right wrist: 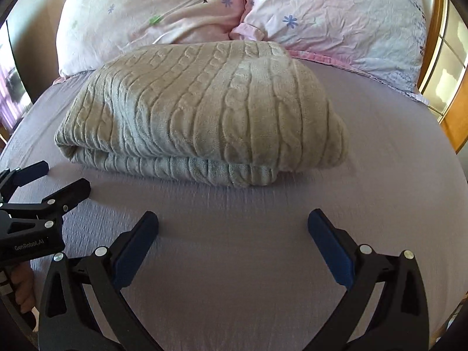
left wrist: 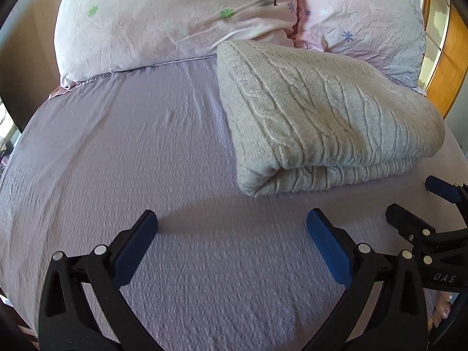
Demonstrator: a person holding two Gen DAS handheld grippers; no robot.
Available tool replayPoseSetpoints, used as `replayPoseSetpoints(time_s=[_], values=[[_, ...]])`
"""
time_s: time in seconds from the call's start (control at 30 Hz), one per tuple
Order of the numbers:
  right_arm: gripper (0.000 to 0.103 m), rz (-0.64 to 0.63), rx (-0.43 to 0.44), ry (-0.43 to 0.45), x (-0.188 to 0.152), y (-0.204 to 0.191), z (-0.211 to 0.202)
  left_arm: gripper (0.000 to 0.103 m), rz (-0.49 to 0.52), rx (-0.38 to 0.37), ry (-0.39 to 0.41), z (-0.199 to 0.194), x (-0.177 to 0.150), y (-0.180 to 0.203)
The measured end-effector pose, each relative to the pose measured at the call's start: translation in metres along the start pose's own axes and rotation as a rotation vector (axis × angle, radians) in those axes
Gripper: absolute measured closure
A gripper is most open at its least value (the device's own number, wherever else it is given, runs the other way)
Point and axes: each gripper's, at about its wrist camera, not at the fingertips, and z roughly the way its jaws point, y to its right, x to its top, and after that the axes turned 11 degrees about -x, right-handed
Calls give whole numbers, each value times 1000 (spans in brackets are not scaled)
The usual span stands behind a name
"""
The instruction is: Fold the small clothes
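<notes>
A beige cable-knit sweater (left wrist: 321, 111) lies folded into a thick rectangle on the lilac bed sheet (left wrist: 131, 146); it also shows in the right wrist view (right wrist: 199, 108). My left gripper (left wrist: 232, 216) is open and empty, above the sheet, in front and left of the sweater. My right gripper (right wrist: 233, 218) is open and empty, just in front of the sweater's folded edge. The right gripper shows at the right edge of the left wrist view (left wrist: 415, 201); the left gripper shows at the left edge of the right wrist view (right wrist: 55, 178). Neither touches the sweater.
Two pink flowered pillows (right wrist: 152, 14) (right wrist: 345, 20) lean at the head of the bed behind the sweater. A wooden frame (right wrist: 450, 117) stands at the right. The sheet (right wrist: 234, 263) stretches under both grippers.
</notes>
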Motion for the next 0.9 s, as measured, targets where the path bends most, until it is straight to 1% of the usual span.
replayPoseSetpoints(time_s=[0.9], values=[[1, -3, 4, 1, 0, -1, -1, 2, 1, 0, 9, -2, 0, 1]])
